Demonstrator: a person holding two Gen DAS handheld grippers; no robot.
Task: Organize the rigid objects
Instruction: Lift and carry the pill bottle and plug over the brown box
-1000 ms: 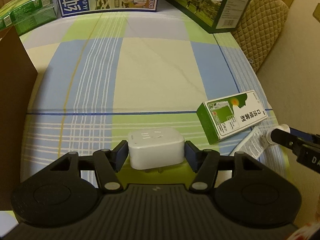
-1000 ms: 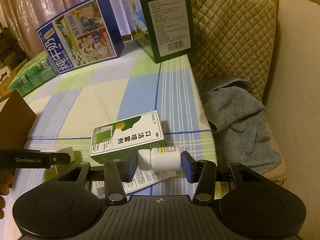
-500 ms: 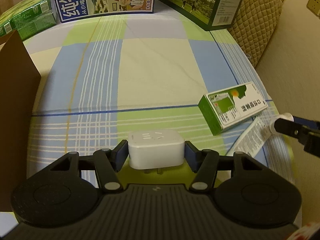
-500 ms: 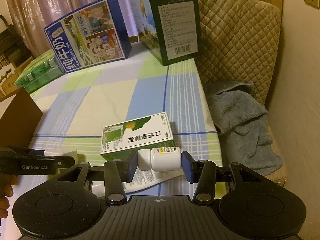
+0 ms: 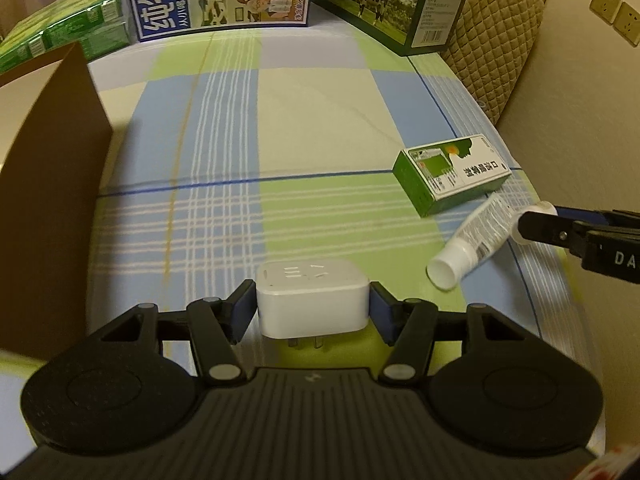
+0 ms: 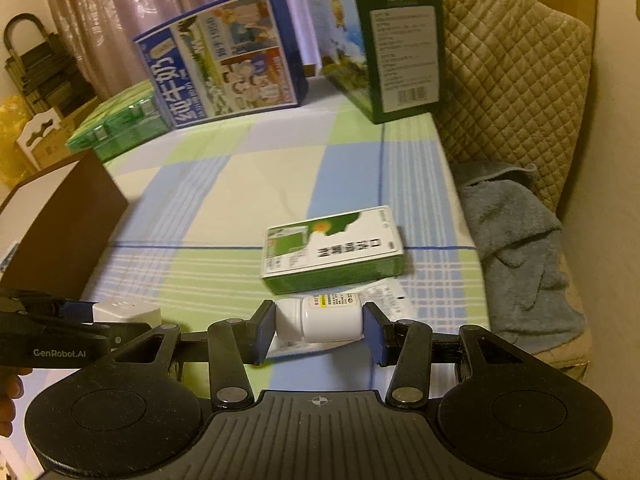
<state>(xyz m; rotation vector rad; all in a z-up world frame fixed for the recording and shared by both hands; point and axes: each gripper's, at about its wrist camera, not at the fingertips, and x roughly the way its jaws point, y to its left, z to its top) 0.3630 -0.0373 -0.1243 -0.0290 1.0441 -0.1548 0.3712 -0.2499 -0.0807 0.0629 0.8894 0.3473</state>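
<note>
My left gripper (image 5: 312, 314) is shut on a white plug adapter (image 5: 312, 300), held just above the checked tablecloth (image 5: 304, 128) with its prongs pointing back at the camera. My right gripper (image 6: 320, 330) is shut on a small white pill bottle (image 6: 324, 318), gripped lying sideways by its cap and base. A green-and-white medicine box (image 6: 332, 256) lies flat ahead of the bottle. A white tube (image 5: 472, 236) rests beside the medicine box (image 5: 452, 174), cap toward me. The right gripper's finger (image 5: 548, 228) reaches in from the right of the left wrist view.
An open brown cardboard box (image 5: 48, 200) stands at the left edge of the table. Two large milk cartons (image 6: 224, 56) (image 6: 392, 48) and green packs (image 6: 120, 124) line the far side. A quilted chair (image 6: 516, 80) with a grey towel (image 6: 516, 240) borders the right.
Both grippers have moved left and slightly up with their loads, nearer the brown box. The tube's cap end has come into the left wrist view. Neither grip has changed.
</note>
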